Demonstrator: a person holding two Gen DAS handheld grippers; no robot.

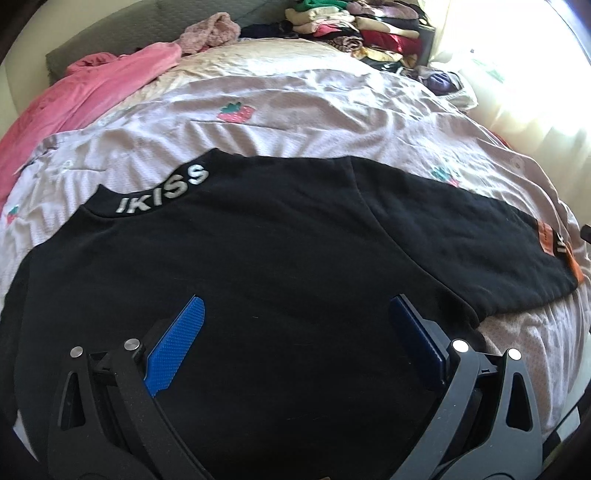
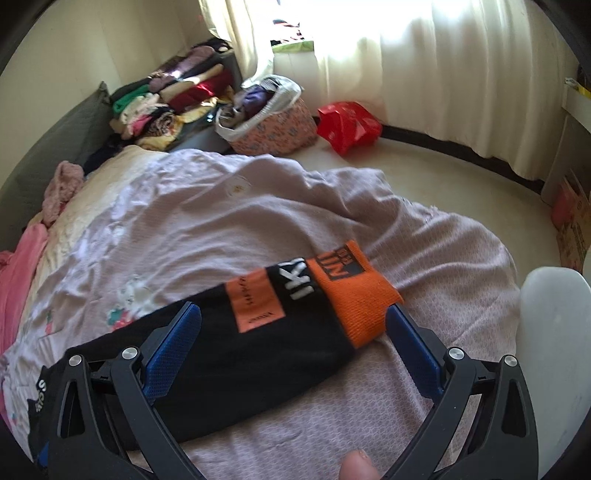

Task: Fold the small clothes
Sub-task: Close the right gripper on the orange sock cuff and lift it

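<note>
A black long-sleeved top (image 1: 240,251) with white "IKISS" lettering on its collar (image 1: 162,190) lies spread flat on the bed. Its right sleeve (image 1: 469,236) stretches out to the right and ends in an orange cuff (image 1: 574,267). My left gripper (image 1: 295,306) is open and empty, low over the top's body. In the right wrist view the sleeve (image 2: 258,350) with its orange cuff (image 2: 354,295) lies between the fingers of my right gripper (image 2: 293,312), which is open and holds nothing.
The bed has a pale pink strawberry-print sheet (image 1: 295,110). A pink garment (image 1: 92,88) lies at the far left. Stacked folded clothes (image 1: 362,26) sit at the back. A basket of clothes (image 2: 266,118) and a red bag (image 2: 347,125) are on the floor.
</note>
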